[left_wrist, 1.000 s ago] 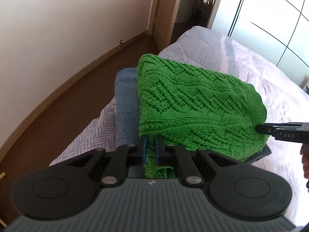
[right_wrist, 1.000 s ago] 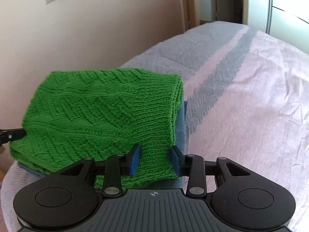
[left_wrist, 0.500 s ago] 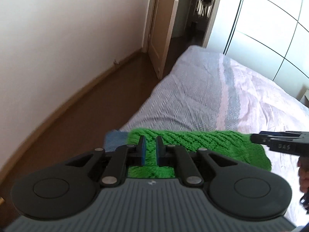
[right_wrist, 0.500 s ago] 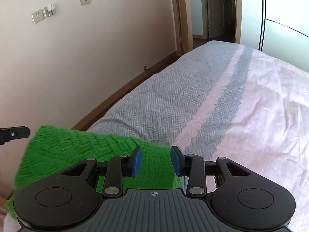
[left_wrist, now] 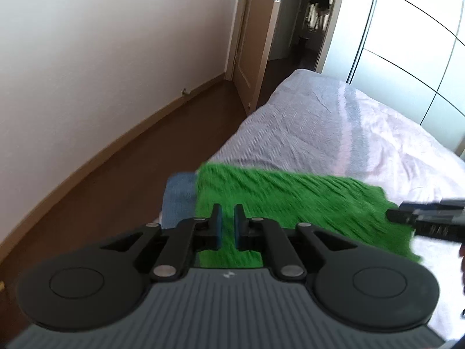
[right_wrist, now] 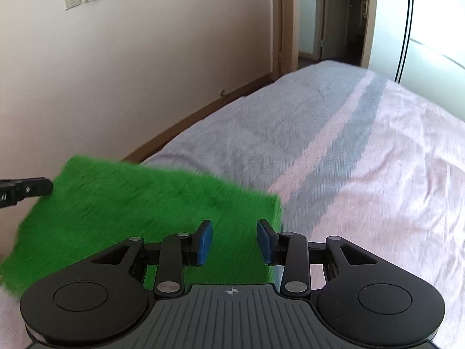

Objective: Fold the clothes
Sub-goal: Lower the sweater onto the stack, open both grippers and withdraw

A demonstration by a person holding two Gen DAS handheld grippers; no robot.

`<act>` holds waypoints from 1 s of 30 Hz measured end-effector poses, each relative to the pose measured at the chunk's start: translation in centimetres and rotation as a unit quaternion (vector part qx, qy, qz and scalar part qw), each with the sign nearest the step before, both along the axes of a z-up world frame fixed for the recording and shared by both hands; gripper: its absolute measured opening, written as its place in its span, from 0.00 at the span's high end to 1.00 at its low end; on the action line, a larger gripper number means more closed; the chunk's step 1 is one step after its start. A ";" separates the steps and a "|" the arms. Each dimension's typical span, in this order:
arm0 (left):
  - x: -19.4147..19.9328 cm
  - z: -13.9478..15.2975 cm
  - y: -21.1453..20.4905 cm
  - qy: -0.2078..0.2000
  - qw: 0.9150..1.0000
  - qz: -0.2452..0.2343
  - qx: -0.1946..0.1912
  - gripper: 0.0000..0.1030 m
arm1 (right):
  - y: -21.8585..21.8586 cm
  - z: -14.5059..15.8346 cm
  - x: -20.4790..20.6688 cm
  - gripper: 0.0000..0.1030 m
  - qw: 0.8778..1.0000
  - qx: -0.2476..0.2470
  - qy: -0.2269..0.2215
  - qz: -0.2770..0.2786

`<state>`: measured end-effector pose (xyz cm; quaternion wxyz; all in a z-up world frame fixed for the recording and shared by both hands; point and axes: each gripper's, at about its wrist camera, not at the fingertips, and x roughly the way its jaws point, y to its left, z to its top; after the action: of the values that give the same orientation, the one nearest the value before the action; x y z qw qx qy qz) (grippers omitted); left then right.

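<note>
The green knitted sweater (left_wrist: pixel 290 200) lies folded on the bed (left_wrist: pixel 319 128), at the bed's near corner on the wall side. We see its knit pattern only as motion blur in both views, so the stitch detail cannot be read. Under the sweater, on its wall side, a strip of blue folded fabric (left_wrist: pixel 178 195) shows; the sweater covers the rest of it, and we cannot tell what garment it is.

In the left wrist view, the left gripper (left_wrist: pixel 227 226) hovers above the near edge of the sweater. Its jaws are clenched to a narrow slit, and we see no cloth pinched between the blue pads (left_wrist: pixel 217 226). The gripper body hides the nearest edge of the sweater. At the right edge of this view the tip of the right gripper (left_wrist: pixel 407 216) enters, cut off by the frame; a sliver of a hand behind it is too small to describe.

In the right wrist view, the right gripper (right_wrist: pixel 234 242) stands over the sweater's corner nearest the middle of the bed. Its jaws are released, standing part open with only the sweater surface visible below the gap; whether the pads touch the cloth cannot be told. The left gripper's tip shows at the sweater's far wall-side corner.

The bed cover is pale pink with grey herringbone stripes.
</note>
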<state>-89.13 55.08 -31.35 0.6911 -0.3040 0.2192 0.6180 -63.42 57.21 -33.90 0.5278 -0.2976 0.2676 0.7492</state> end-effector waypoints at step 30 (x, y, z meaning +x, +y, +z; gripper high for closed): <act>7.8 8.2 -15.6 0.097 0.980 0.099 -0.141 0.70 | -14.0 7.0 1.4 0.16 0.993 -0.120 -0.007 -0.006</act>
<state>-81.36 39.52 -23.17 0.5519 -0.3578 0.3389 0.6727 -62.03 43.17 -26.86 0.4951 -0.3625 0.3535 0.7061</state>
